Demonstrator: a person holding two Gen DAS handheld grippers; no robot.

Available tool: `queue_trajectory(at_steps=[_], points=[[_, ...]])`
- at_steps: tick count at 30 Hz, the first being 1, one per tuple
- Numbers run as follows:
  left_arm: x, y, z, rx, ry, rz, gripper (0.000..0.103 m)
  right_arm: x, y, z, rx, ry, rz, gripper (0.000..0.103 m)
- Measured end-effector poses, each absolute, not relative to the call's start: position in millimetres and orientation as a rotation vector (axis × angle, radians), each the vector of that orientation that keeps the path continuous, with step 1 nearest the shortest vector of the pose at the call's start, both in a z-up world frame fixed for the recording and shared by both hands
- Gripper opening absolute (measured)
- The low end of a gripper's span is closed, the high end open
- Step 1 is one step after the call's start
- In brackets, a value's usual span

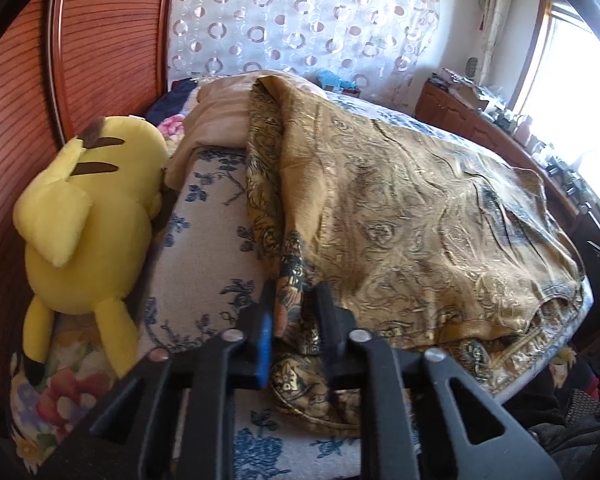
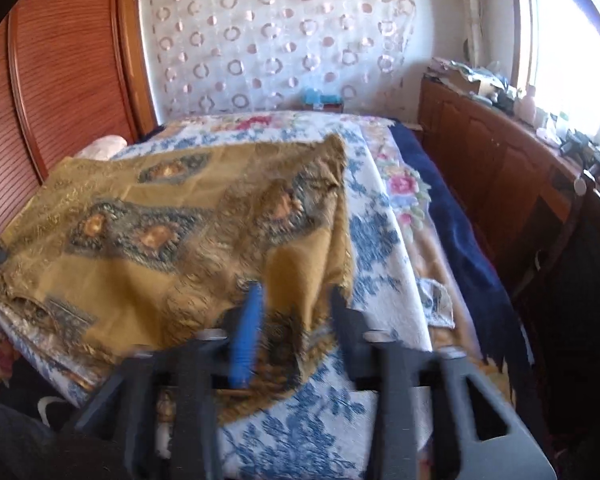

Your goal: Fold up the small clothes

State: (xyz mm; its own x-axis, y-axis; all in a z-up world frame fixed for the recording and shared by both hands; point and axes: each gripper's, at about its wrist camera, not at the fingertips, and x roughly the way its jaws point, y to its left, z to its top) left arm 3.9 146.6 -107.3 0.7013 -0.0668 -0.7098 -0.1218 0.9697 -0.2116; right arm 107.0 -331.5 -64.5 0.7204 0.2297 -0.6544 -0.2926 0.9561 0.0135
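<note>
Your left gripper (image 1: pixel 294 300) is pinched shut on a bunched edge of the gold cloth (image 1: pixel 412 216). Your right gripper (image 2: pixel 296 308) has its jaws apart over the cloth's corner, not squeezing it. That cloth lies spread on the flowery bed cover (image 2: pixel 300 432), near a yellow plush toy (image 1: pixel 88 216).

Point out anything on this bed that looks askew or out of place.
The gold patterned cloth lies crooked on the blue-flowered bedspread, rumpled, one corner bunched between the left tongs. The yellow plush toy lies tipped face-down against the wooden headboard. Nothing looks torn or spilled.
</note>
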Motion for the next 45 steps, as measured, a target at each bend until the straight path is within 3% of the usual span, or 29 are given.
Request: queue_trajectory(at_steps=[1,2,14,32,45], points=[[3.9,145.5,-107.2,-0.249,0.796,0.029,0.009,106.6,-328.7,-63.6,-0.091,0.699,0.298,0.064],[3.7,143.9,-106.1,-0.246,0.792,0.025,0.007,106.6,-325.6,-63.9,-0.092,0.696,0.304,0.064],[24.5,98.0,-31.4,-0.225,0.599,-0.139,0.005,114.1,-292.9,-89.2,-0.112,0.766,0.36,0.064],[107.7,-62.1,64.9,-0.109,0.478,-0.497,0.004,101.2,-323.8,-85.6,-0.031,0.738,0.362,0.064],[128.2,-158.7,77.2,-0.03,0.517,-0.617,0.004,94.8,-351.9,-73.1,0.025,0.687,0.354,0.064]])
